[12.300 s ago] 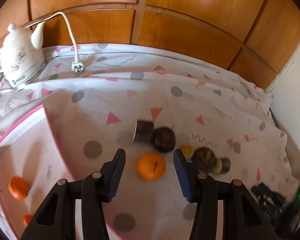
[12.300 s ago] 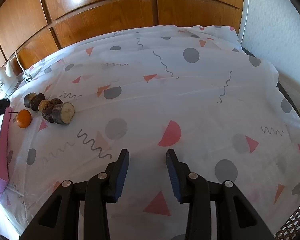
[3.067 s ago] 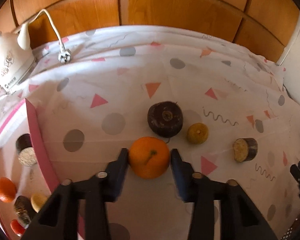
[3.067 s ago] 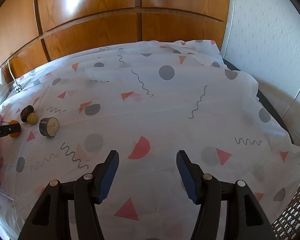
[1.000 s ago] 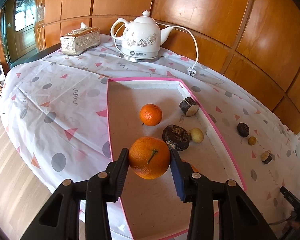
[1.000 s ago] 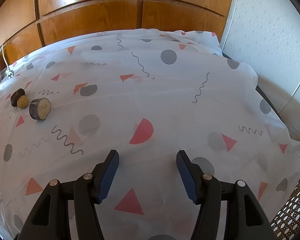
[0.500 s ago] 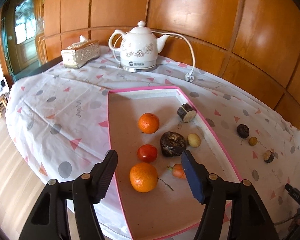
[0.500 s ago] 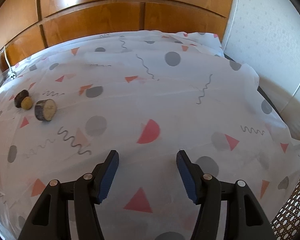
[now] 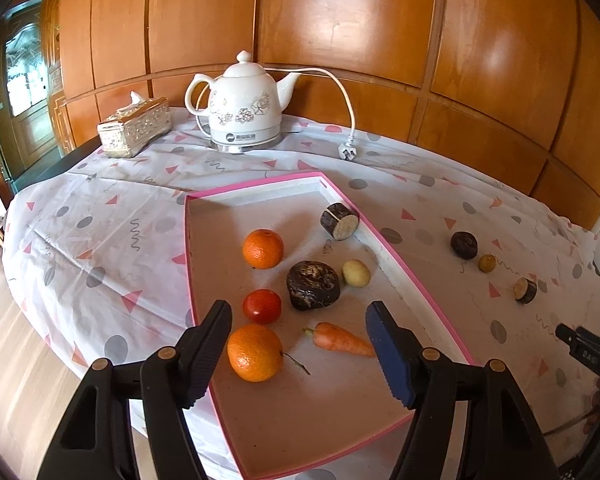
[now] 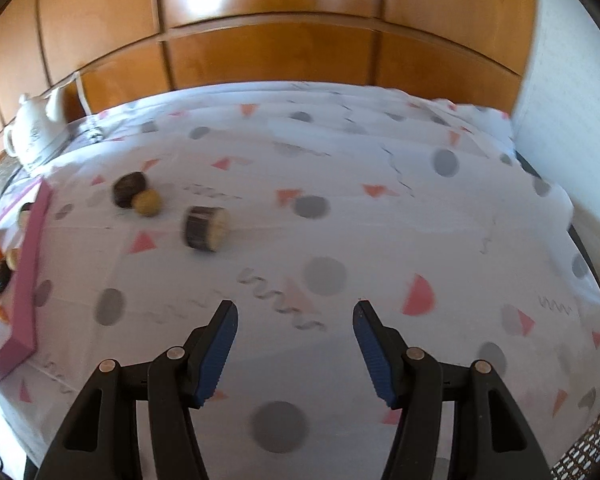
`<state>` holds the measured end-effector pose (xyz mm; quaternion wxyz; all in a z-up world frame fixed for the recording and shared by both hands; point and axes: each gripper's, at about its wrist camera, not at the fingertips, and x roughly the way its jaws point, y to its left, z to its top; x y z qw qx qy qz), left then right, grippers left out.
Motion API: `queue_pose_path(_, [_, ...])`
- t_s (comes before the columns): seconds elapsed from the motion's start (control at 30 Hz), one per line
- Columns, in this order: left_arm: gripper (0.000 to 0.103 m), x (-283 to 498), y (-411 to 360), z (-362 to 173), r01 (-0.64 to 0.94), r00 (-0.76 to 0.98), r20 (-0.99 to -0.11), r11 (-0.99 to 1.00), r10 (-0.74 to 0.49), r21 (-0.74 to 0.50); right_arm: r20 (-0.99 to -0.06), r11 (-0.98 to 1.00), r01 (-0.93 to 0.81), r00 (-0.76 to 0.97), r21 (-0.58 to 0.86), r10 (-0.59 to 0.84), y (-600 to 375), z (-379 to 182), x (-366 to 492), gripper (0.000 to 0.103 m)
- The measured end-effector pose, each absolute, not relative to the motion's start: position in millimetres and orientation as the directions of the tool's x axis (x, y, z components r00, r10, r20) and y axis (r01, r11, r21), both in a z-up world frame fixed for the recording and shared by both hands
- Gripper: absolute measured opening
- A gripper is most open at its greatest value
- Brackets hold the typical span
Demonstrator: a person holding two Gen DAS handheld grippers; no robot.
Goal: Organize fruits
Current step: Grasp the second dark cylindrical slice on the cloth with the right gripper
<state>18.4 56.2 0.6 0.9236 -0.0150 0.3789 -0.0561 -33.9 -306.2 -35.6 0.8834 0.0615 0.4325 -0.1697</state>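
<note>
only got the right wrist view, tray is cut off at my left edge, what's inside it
Observer: A near orange, a far orange, a tomato, a carrot and three more pieces lie in the pink tray.
Operator: is the other hand holding any
Observer: No, the left gripper is open; its jaws have just been opening, and the near orange lies on the tray floor.
Operator: is anything plugged in
Observer: No, the kettle has its plug lying on the cloth.

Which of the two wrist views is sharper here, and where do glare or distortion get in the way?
Left wrist view: sharp; the kettle, tray and nearer orange read crisply, though window glare streaks the wood panelling and the fisheye bows it. Right wrist view: smeared by motion blur; the cut log piece and tablecloth print are soft, with glare on the panels.
</note>
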Motion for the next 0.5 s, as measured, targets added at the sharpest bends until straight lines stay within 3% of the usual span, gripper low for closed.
queue_pose_path(0.5, [0.076,11.2,42.7,1.9,0.151,0.706,-0.687,0.984,-0.174,-0.095,-0.773,0.964,0.267,0.611,-0.004,-0.173,-286.1,-19.3,-1.5,0.061])
